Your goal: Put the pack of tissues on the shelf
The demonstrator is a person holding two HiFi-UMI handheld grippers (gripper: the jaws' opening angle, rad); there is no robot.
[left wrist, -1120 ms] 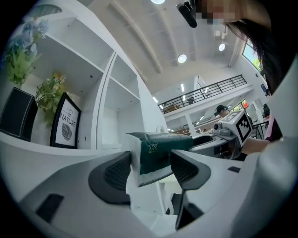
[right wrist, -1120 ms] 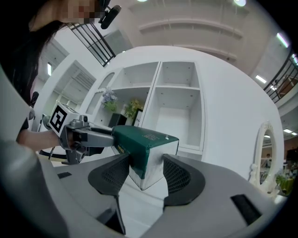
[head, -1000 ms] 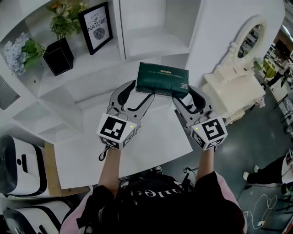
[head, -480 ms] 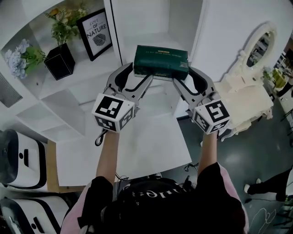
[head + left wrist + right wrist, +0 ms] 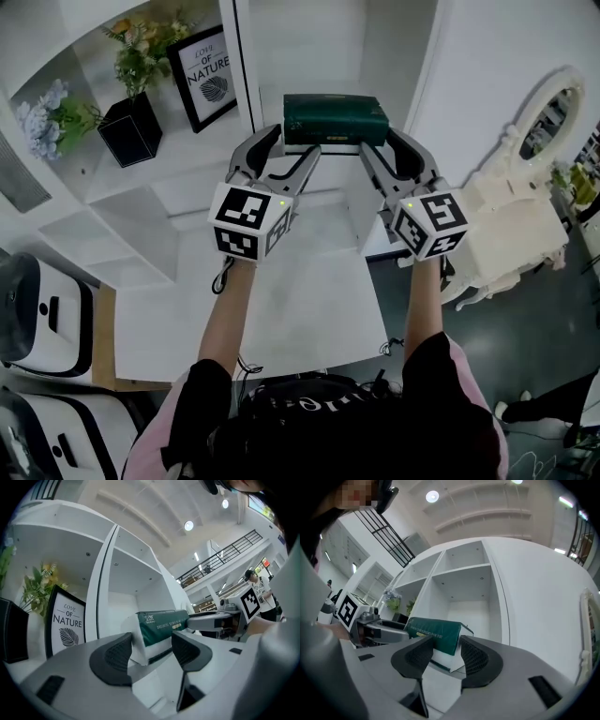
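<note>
Both left tongs [image 5: 292, 142] and right tongs [image 5: 384, 142] are clamping the dark-green plastic tissue pack [image 5: 335, 120], right jaws just tightening; it should be staying level entering the white shelf [image 5: 319, 47].

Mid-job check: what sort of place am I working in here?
Probably a furniture showroom in a large hall: a white open shelf unit with a black-framed nature print, an ornate white dressing table with mirror, and a railed mezzanine under a high ceiling.

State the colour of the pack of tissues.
Dark green with pale lettering, white at its end; the pack of tissues shows best in the left gripper view.
</note>
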